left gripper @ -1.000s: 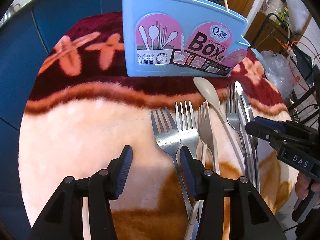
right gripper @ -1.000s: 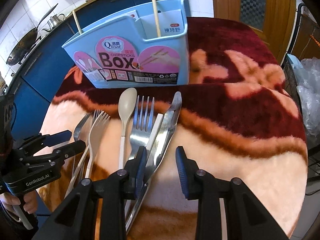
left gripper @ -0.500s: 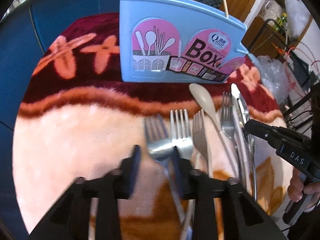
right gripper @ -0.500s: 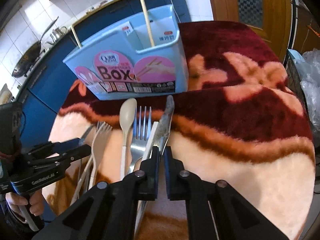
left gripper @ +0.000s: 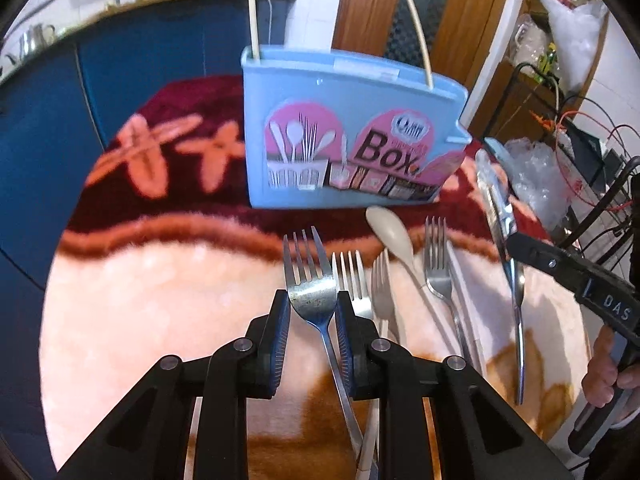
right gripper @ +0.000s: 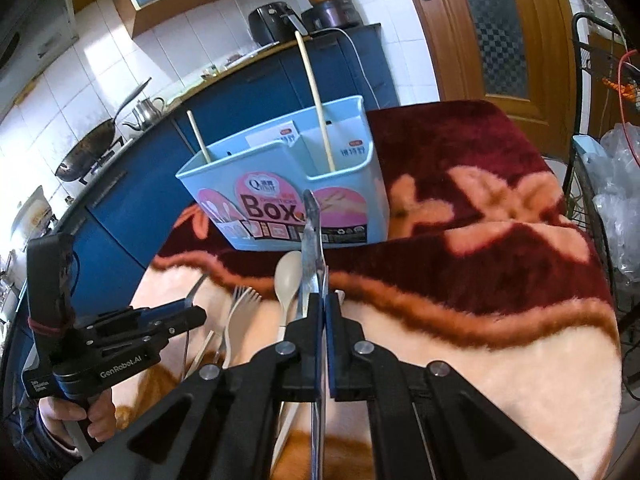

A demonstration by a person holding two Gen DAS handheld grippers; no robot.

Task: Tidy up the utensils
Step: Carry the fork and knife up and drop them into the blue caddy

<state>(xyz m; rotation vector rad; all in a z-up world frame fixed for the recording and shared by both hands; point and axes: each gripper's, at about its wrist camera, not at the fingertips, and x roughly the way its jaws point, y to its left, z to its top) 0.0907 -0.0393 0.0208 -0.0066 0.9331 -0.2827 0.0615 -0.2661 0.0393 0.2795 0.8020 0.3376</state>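
A light blue utensil box stands on the plush blanket, with one chopstick in each end; it also shows in the right wrist view. My left gripper is shut on a steel fork, lifted above the blanket. My right gripper is shut on a table knife, held blade forward toward the box; the knife also shows in the left wrist view. Two more forks, a beige spoon and another steel fork lie on the blanket.
The blanket covers a small round table. A blue kitchen counter stands behind it, a wooden door at the back right, and a wire rack with plastic bags at the right edge.
Both grippers have closed, the left on the fork and the right on the knife. Both utensils have been lifted off the blanket, and the cameras have risen.
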